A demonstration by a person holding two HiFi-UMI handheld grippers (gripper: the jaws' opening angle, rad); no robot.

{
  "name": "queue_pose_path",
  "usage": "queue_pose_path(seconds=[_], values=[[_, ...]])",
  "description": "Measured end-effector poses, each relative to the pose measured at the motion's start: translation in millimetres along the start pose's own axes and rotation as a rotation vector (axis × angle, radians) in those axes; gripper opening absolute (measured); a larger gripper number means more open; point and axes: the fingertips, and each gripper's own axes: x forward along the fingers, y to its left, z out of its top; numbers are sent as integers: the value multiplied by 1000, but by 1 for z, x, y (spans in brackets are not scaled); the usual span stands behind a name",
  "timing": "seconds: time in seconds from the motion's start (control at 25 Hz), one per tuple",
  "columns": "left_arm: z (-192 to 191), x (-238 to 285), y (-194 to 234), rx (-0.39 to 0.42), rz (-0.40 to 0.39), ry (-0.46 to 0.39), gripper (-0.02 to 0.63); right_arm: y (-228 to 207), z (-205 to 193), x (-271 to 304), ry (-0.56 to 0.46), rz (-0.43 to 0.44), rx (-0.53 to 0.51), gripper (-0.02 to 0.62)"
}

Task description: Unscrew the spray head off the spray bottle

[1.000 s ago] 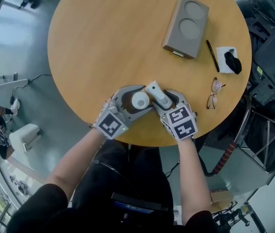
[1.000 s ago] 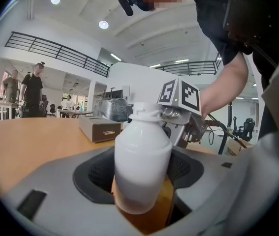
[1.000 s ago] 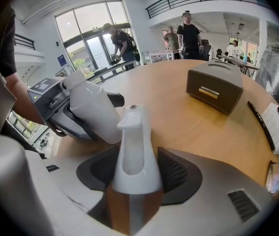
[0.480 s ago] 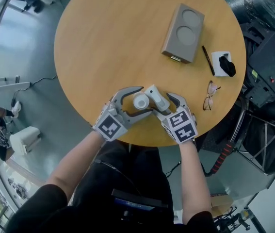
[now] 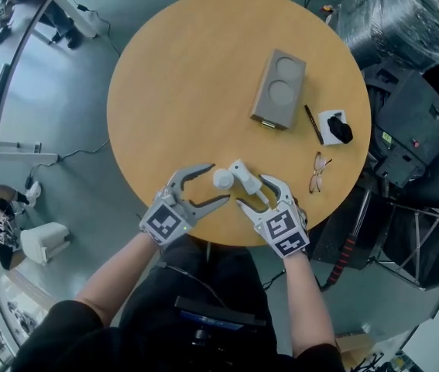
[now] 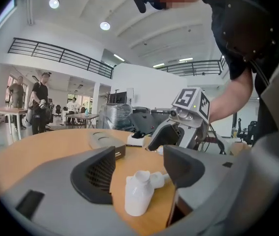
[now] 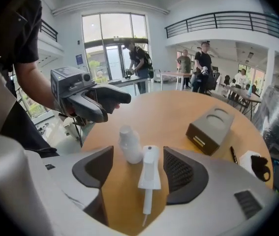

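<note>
letting go looks like the step now, because the spray head [image 5: 245,178] is already off. it lies flat on the table [image 5: 180,91], just to the right of the white bottle [image 5: 223,178]. the bottle stands up with its top open, close to the near edge of the table.

the left gripper [image 5: 219,182] has its fingers far apart, though they are closing a little right now. the bottle sits between them, but the pads do not press on it. the right gripper [image 5: 252,191] is wide open too. the spray head lies between its fingers and nothing squeezes it.

to do this well, i would pull both grippers straight back toward the near edge and keep the fingers wide. the bottle looks light and could tip from one small bump. the thin tube on the spray head points back at the right gripper, so a finger could catch it.

a second ago the two grippers were tight together, the left on the bottle and the right on the spray head. now both have let go and moved back a bit.
</note>
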Motion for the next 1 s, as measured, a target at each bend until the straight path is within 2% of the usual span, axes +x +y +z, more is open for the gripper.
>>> queue_pose_path(seconds=[0.12, 0.2, 0.32, 0.4, 0.52, 0.68, 0.76, 0.88, 1.0], values=[[40, -19, -7, -38, -8, -37, 337, 14, 39, -37, -134, 4, 10, 319], [66, -31, -15, -62, -28, -63, 337, 19, 65, -67, -261, 19, 52, 313], [105, -46, -28, -84, -60, -95, 337, 28, 103, -117, -443, 69, 100, 296], [130, -56, -35, -86, -71, -119, 334, 39, 125, -146, -520, 114, 74, 291], [164, -71, -50, -100, -97, -144, 318, 57, 152, -185, -596, 146, 18, 285], [200, -93, -75, -88, -126, -164, 304, 80, 182, -230, -705, 161, 14, 228], [211, -103, -85, -85, -128, -173, 272, 92, 190, -243, -738, 164, 8, 208], [225, -111, -94, -71, -149, -198, 187, 103, 198, -258, -777, 161, -6, 160], [233, -118, -100, -60, -148, -210, 124, 113, 200, -266, -790, 157, -18, 64]])
